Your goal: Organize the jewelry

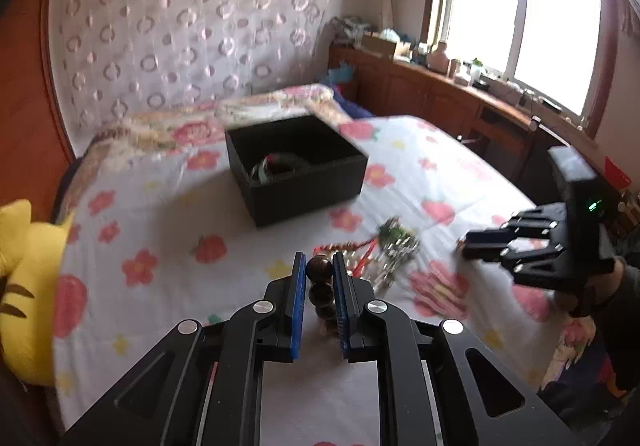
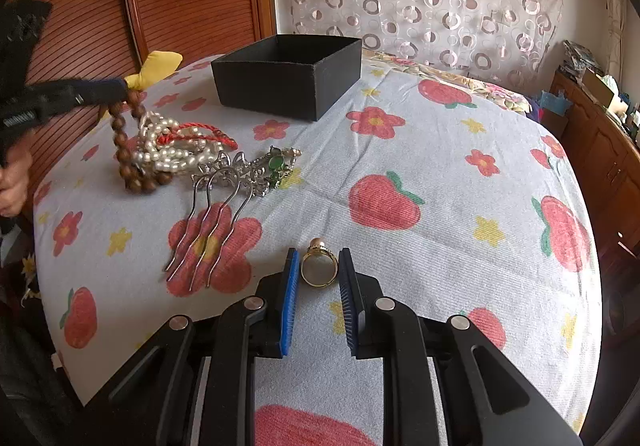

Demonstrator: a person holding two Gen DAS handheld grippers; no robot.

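Flowery bedsheet [image 2: 400, 150] filling most of both views. Black box [image 2: 286, 76] at upper centre of the right wrist view, lidless, something green and red curled inside per the left wrist view. Left gripper [image 1: 319, 266] clamped on a brown bead bracelet [image 1: 320, 286], lifting one end. Right gripper [image 2: 319, 270] spread wide around a gold ring [image 2: 318, 268], not touching. Pearls [image 2: 176, 150], red cord [image 2: 200, 130], silver hair comb [image 2: 216, 202] heaped centre-left.

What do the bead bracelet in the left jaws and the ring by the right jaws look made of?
Bead bracelet: likely wood, brown with a dull sheen and round, grainy-looking beads. Ring: gold-toned metal, polished and reflective, with a pale stone on top; real gold cannot be confirmed.
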